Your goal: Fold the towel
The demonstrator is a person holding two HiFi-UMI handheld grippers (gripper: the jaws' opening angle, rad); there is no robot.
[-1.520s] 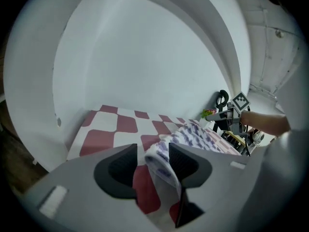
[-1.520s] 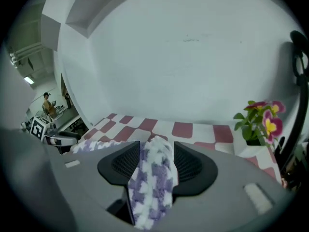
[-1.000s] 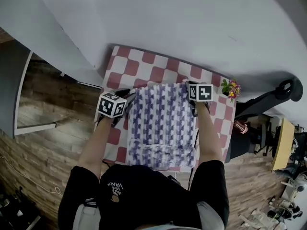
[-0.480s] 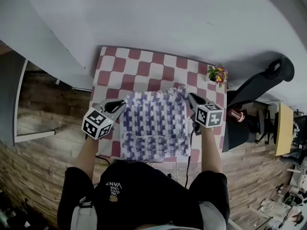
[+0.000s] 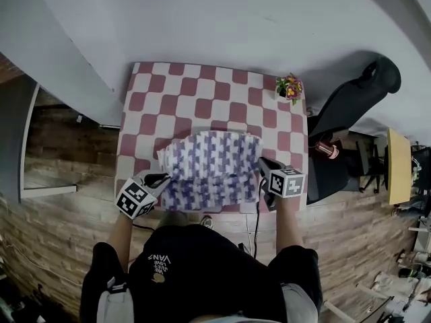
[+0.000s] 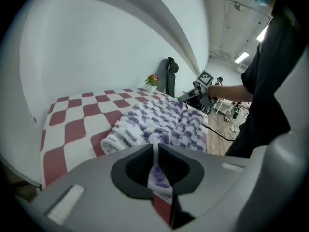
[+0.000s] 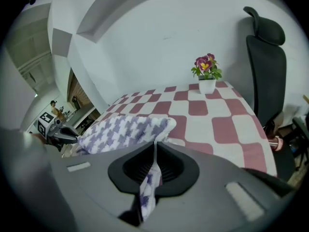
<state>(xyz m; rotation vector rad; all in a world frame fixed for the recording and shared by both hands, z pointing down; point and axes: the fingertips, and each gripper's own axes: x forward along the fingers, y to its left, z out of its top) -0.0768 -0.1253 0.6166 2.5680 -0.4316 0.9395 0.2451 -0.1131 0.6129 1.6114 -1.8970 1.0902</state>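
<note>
Towel (image 5: 212,170) is lying doubled on the near half of the checkered table (image 5: 202,86). Your left gripper (image 5: 163,177) and right gripper (image 5: 261,162) have just been closing, and each is pinching a corner. Be lowering both hands evenly so the edges are lining up.

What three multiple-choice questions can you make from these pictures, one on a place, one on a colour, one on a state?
1. Where on the table is the flower pot?
A near left corner; B far right corner; C in the middle.
2. What colour is the pattern on the towel?
A purple; B green; C orange.
3. How are the left gripper and right gripper?
A open above the towel; B shut on nothing; C shut on the towel.
Answers:
1 B, the head view shows it at that corner.
2 A, purple marks on white.
3 C, the jaws have just been closing, and cloth is pinched between each pair.
</note>
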